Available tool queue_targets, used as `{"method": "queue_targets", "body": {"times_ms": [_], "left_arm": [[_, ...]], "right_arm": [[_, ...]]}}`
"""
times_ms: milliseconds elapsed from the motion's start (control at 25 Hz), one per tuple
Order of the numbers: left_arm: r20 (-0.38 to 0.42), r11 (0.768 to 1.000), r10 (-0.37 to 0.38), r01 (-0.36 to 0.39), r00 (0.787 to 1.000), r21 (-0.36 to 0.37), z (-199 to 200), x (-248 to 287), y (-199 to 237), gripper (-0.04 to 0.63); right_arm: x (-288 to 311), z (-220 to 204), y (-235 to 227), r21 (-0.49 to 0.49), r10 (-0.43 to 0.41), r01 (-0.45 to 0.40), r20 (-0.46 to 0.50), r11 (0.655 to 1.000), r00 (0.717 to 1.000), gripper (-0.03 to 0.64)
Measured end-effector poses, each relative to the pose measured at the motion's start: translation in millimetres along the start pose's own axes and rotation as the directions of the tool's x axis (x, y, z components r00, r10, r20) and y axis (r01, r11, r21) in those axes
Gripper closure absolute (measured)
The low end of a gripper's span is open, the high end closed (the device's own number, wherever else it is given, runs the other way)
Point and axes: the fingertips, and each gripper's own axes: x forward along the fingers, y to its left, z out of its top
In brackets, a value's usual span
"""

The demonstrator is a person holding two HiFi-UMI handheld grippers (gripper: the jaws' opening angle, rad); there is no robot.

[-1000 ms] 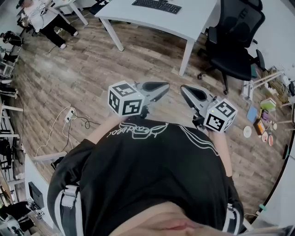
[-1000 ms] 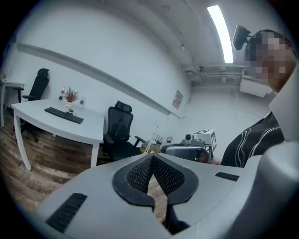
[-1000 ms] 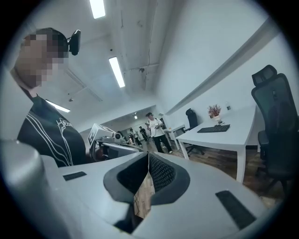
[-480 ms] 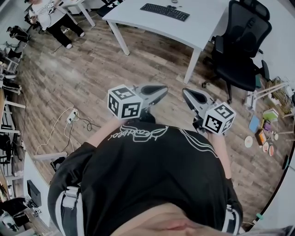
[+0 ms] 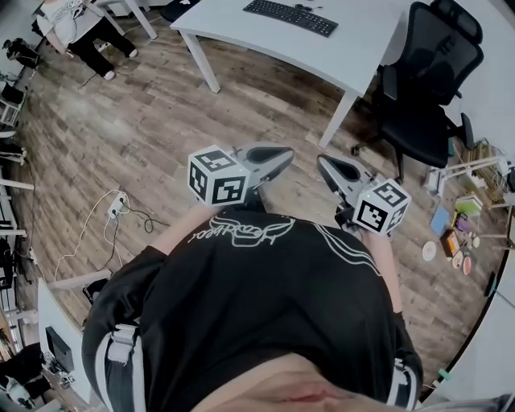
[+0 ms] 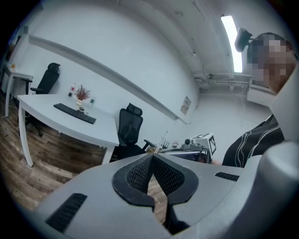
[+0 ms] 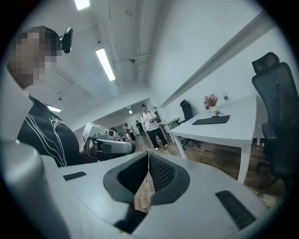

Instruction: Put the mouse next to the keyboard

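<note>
Sitting well off on the white bench (image 5: 354, 48), the mouse is too small to be sure of, perhaps the dark speck (image 5: 299, 6) just behind the keyboard (image 5: 290, 17). Both the left gripper (image 5: 286, 153) and the right gripper (image 5: 322, 161) have fingers closed on nothing, so walk right up and open one before reaching. Since a second ago the bench has slid right in the head view; the grippers held their pose at the chest.

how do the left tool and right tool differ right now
In the head view the grey left tool points right, nearly level across the picture; the grey right tool slants up-left. The left tool's tip sits slightly higher. Both are shut and empty.
</note>
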Motion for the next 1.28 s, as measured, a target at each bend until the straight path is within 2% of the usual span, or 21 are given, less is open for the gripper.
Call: {"method": "queue_targets", "body": {"times_ms": [280, 600, 840, 1000, 1280], "left_arm": [[-0.028, 0.998, -0.017, 0.015, 0.999, -0.055, 37, 3, 109, 0.588], [-0.057, 0.994, -0.023, 0.017, 0.998, -0.105, 118, 4, 287, 0.588], [-0.050, 0.991, -0.035, 0.028, 0.998, -0.134, 167, 5, 404, 0.588], [-0.060, 0.991, -0.055, 0.047, 0.997, -0.127, 187, 10, 449, 0.588], [-0.057, 0.990, -0.072, 0.064, 0.996, -0.123, 204, 29, 479, 0.588]], "right_arm": [[95, 30, -58, 0.055, -0.020, 0.021, -0.030, 0.998, 0.999, 0.607], [239, 93, -154, 0.139, -0.085, 0.091, -0.045, 0.986, 0.995, 0.607], [338, 129, -214, 0.129, -0.131, 0.143, -0.098, 0.981, 0.987, 0.607], [373, 144, -238, 0.140, -0.158, 0.170, -0.096, 0.975, 0.983, 0.607], [392, 156, -265, 0.151, -0.177, 0.188, -0.086, 0.971, 0.981, 0.607]]}}
